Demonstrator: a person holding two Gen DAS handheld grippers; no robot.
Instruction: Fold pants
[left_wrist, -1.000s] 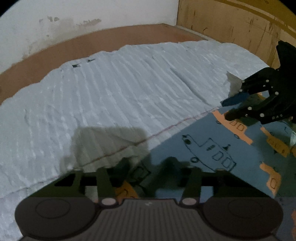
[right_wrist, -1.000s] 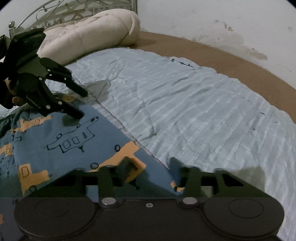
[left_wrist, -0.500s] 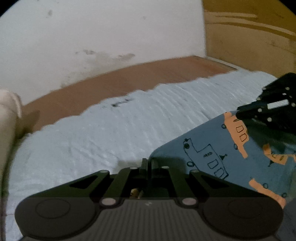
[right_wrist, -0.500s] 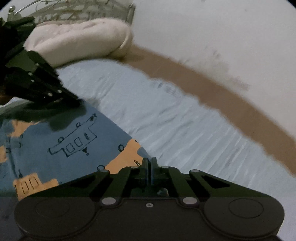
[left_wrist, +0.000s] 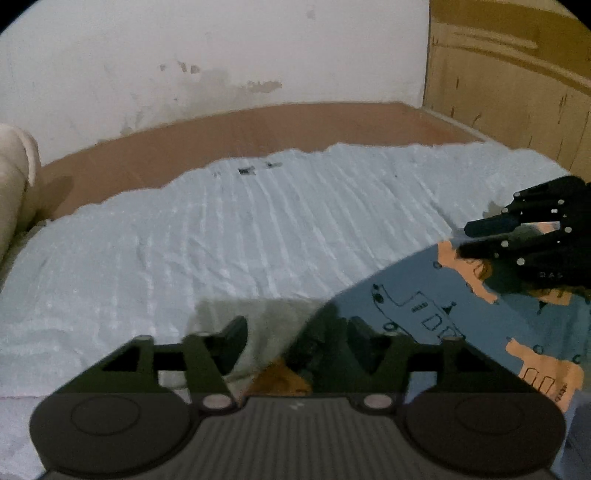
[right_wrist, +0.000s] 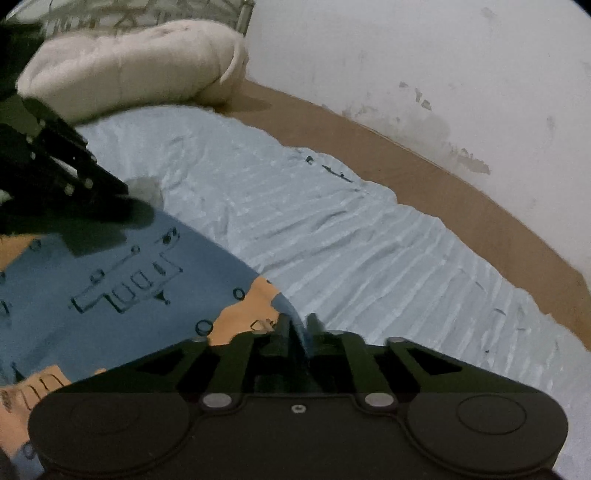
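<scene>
The bed (left_wrist: 258, 236) carries the pants (right_wrist: 110, 288), which lie on its sheet on the side away from the pillow (right_wrist: 129, 70), flat so an edge can be lifted over. The right gripper (right_wrist: 300, 328) is clenched on the pants' hem beside the sheet, apparently to carry it across, while the left gripper (left_wrist: 295, 332) is released, its fingers (left_wrist: 232, 339) spread over the pants' corner.

Bed (left_wrist: 258, 122) brown-edged; pale blue ribbed sheet (left_wrist: 221, 240) covers it; blue printed pants (right_wrist: 110, 280) and cream pillow (right_wrist: 122, 66) on sheet.
</scene>
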